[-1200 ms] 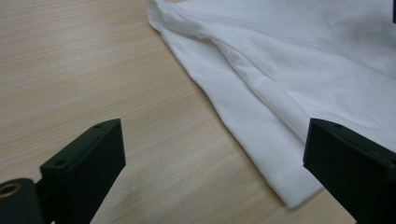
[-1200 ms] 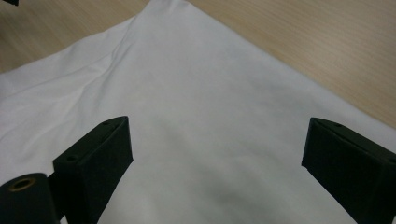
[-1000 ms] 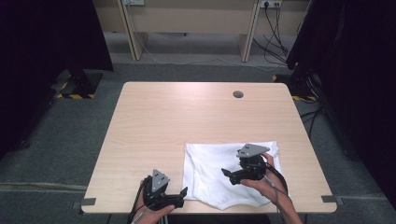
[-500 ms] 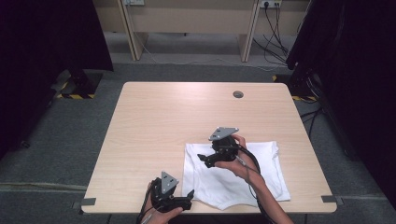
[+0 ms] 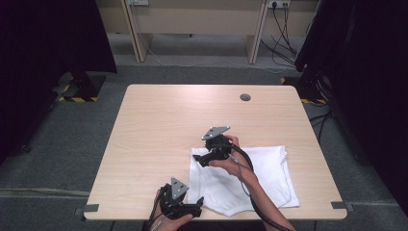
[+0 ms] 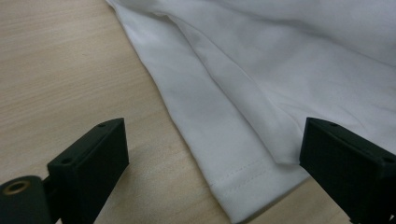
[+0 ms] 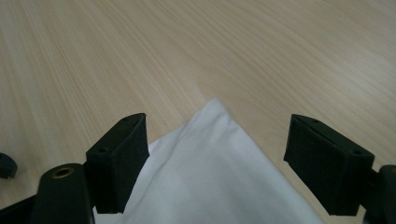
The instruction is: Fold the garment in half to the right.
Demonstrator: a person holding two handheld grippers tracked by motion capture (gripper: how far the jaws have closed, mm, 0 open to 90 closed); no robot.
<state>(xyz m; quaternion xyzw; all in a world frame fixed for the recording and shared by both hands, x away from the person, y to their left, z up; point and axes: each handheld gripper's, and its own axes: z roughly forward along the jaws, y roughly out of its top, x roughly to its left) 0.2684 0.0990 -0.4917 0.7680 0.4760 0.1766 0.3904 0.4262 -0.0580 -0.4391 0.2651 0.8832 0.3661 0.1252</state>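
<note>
Clearly the folded white cotton garment (image 5: 245,178) is light and limp; both wide-open tools, left (image 5: 198,204) at seven o'clock and right (image 5: 201,162) at ten, should pinch its corners.

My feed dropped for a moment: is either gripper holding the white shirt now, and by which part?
Nothing is held. The left gripper stands open around the white shirt's hemmed near-left corner; the right gripper stands open over its far-left corner.
</note>
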